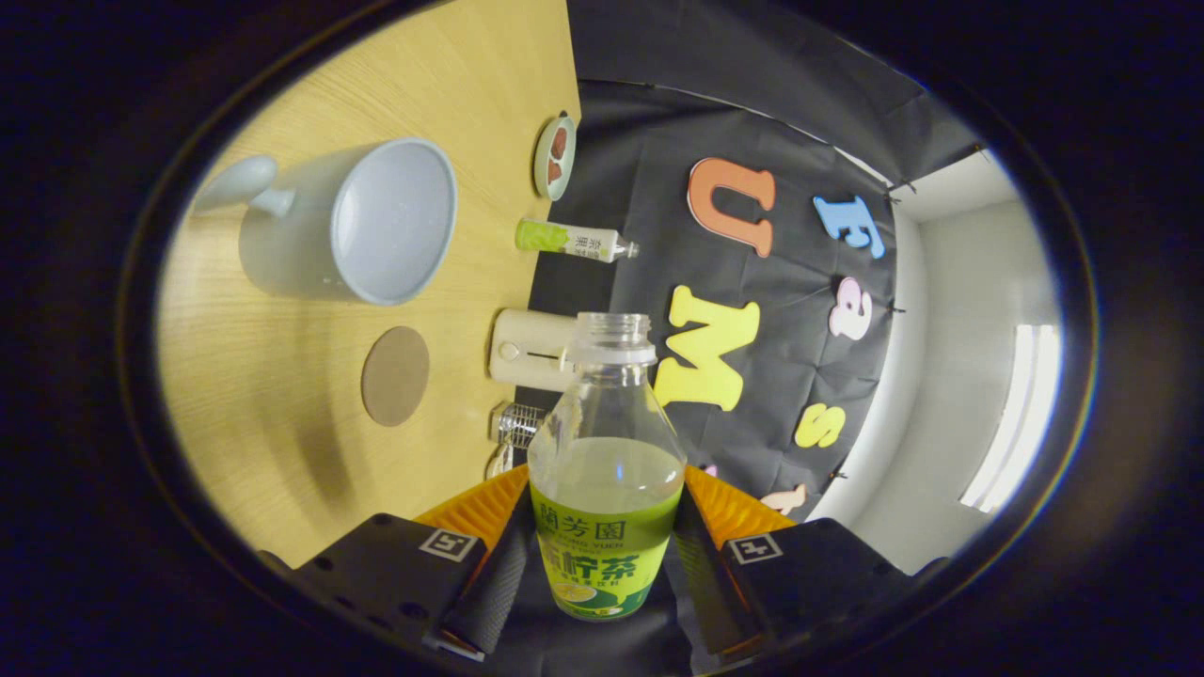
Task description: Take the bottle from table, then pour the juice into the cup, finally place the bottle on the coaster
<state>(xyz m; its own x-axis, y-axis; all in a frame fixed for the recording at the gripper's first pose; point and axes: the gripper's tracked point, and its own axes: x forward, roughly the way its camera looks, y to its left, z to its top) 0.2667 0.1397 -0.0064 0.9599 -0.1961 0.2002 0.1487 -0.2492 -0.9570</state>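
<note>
The gripper has both fingers pressed against the labelled sides of an uncapped bottle, which stands between them about half full of pale green juice. The view is rolled sideways, so the wooden table rises like a wall beside the bottle, with a white cup turning its open mouth toward the camera and a round brown coaster just beside it. Beyond, along the table's far edge, are a small green-labelled bottle, a cream-coloured container and a small dish
</note>
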